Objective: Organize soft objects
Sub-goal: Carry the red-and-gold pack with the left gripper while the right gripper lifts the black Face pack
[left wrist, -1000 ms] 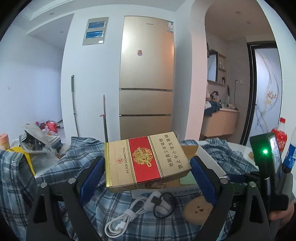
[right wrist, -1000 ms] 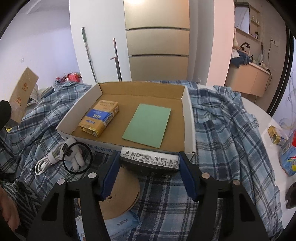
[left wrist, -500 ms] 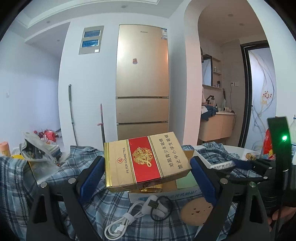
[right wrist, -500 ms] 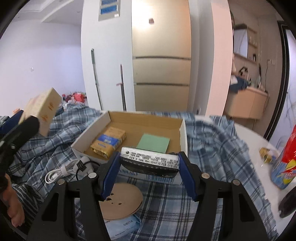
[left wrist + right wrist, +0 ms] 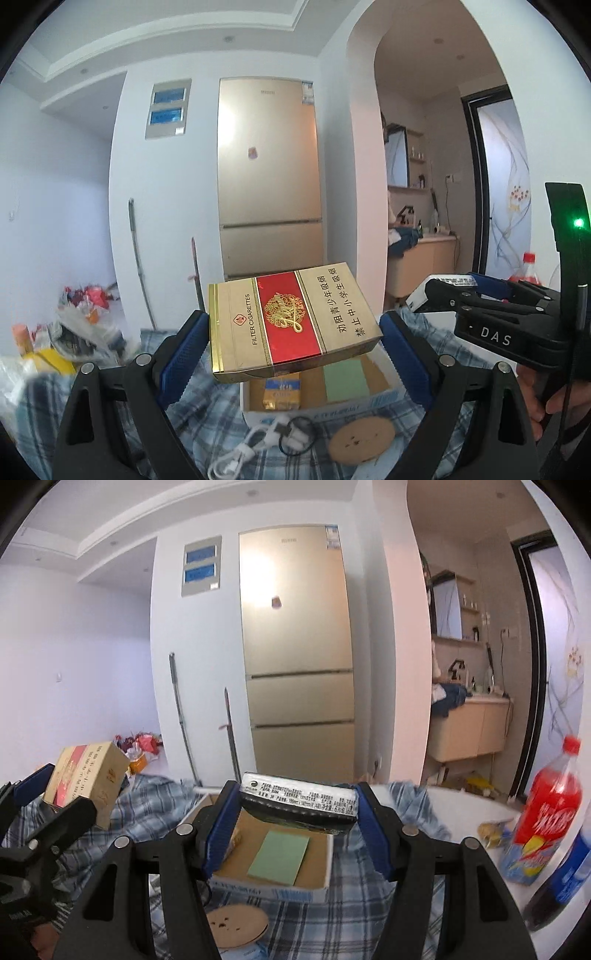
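Left hand-held gripper (image 5: 291, 356): blue pads clamped on the two ends of a gold-and-red cigarette carton (image 5: 290, 321), held tilted in the air above the cardboard tray (image 5: 384, 397).

Right hand-held gripper (image 5: 297, 825): clenched on a dark foil-wrapped pack (image 5: 299, 801) with a white printed label, carried level over the near part of the same tray; also visible at the right of the left wrist view, with a hand (image 5: 543, 402) behind it.

Cardboard tray: shallow, open, resting on a blue plaid cloth (image 5: 369, 915). Contents: a green card (image 5: 279, 856) lying flat, a small blue-and-yellow packet (image 5: 282, 393) beside it.

On the cloth in front of the tray: coiled white cable (image 5: 255, 448), brown round disc (image 5: 238, 926).

Right side of the tabletop (image 5: 469, 806): red soda bottle (image 5: 546, 810), dark blue-labelled bottle (image 5: 561, 886).

Behind: gold refrigerator (image 5: 295, 657).
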### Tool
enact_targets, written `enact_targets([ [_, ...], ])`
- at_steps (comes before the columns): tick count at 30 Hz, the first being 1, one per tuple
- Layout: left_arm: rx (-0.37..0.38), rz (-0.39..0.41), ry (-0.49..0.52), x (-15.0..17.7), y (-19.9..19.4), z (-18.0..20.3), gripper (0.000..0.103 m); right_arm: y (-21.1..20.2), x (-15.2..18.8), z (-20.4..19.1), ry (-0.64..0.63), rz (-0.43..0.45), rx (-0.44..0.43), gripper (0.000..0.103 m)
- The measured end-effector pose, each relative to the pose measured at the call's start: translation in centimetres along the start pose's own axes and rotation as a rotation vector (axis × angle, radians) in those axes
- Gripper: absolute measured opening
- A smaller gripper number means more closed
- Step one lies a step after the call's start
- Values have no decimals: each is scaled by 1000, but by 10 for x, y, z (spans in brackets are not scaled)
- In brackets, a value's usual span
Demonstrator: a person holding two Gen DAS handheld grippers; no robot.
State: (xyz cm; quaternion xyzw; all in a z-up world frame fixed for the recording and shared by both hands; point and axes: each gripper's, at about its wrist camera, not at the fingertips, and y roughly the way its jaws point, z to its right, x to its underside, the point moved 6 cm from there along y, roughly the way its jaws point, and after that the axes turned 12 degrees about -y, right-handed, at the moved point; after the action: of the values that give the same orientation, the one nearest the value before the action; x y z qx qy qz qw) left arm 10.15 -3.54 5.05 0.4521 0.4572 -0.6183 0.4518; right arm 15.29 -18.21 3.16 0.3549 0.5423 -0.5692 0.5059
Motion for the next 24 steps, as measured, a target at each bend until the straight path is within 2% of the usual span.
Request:
enact_targets([
  [7,-40,109,38,-49,-10,17,94,-9,-50,12,38,57,-1,61],
  [9,-50,138,36,-67,-9,20,94,-13,-63,18,66,81,33,61],
  [11,-37,150,40,-84,-7,25,94,-18,-78,28,106,123,119,61],
  [15,-24,160,11,-111,1,28,94,-24,-100,38,160,178,158,61],
  [19,-2,123,-35,-107,10,25,94,-25,-100,36,149,206,153,61],
  [24,-67,49,23,-86,31,20,94,-14,-82,24,65,189,135,61],
])
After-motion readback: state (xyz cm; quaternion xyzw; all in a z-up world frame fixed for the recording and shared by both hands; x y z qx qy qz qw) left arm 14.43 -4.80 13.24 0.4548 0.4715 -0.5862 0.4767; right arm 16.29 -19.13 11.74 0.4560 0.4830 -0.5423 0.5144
